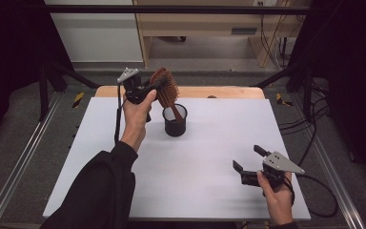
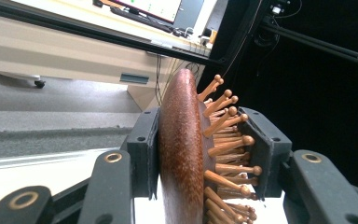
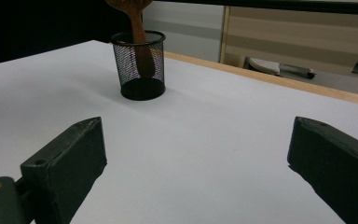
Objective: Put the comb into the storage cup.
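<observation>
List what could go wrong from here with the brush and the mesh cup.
1. The left hand-held gripper clamps the hairbrush across its head, handle in the mesh cup; sideways pull might tip the light cup.
2. One jaw presses on the bristles, so the grip may slip.
3. The right hand-held gripper sits open, far away, and can't steady the cup.

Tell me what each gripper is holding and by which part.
The left gripper clamps the wooden hairbrush by its head, back against one side and bristles against the other; its handle sits in the mesh cup. The right gripper holds nothing.
</observation>
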Motion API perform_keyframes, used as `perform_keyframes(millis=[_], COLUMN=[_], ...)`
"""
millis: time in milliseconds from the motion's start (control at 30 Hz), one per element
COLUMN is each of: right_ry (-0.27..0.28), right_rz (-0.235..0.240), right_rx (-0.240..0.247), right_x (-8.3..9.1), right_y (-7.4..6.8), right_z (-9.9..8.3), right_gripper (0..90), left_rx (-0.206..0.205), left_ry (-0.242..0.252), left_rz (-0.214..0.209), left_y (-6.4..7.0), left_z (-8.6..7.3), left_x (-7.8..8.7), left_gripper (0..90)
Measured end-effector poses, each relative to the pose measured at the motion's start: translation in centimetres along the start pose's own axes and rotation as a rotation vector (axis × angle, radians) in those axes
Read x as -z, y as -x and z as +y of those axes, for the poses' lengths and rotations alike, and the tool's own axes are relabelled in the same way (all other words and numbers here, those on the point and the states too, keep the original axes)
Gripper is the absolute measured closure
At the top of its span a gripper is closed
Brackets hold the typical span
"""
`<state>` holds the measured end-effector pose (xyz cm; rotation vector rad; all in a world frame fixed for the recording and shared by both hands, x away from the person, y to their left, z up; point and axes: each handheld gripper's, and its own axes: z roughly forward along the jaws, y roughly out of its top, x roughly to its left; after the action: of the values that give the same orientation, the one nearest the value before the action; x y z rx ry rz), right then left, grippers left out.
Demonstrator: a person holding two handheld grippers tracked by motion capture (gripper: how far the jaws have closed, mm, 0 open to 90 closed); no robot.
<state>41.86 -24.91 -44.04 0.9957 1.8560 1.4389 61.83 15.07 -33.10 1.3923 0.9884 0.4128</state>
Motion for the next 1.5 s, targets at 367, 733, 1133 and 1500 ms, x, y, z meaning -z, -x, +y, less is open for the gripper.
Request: perform_keyframes(millis=[367, 733, 1133, 1500], right_ry=[-0.005, -0.005, -0.006, -0.009], right_rz=[0.001, 0.001, 0.004, 0.008], right_rx=[0.0, -0.006, -0.01, -0.006], right_x=[-0.1, -0.1, -0.1, -0.2], right_y=[0.0, -0.1, -0.1, -0.1], right_z=[0.0, 0.0, 0.0, -0.1], right_gripper=[4.4, 4.4, 4.4, 4.3], left_rx=[0.002, -0.019, -0.015, 0.0], left_ry=[-0.031, -0.035, -0.04, -0.035], left_rz=[0.0, 0.002, 0.008, 0.009], left_y=[-0.1, 0.2, 0.0, -0.3], left_z=[-1.3, -1.7, -1.9, -1.9], left_x=[-0.5, -0.8, -1.1, -1.1], left_gripper=[51.9, 51.9, 51.9, 51.7])
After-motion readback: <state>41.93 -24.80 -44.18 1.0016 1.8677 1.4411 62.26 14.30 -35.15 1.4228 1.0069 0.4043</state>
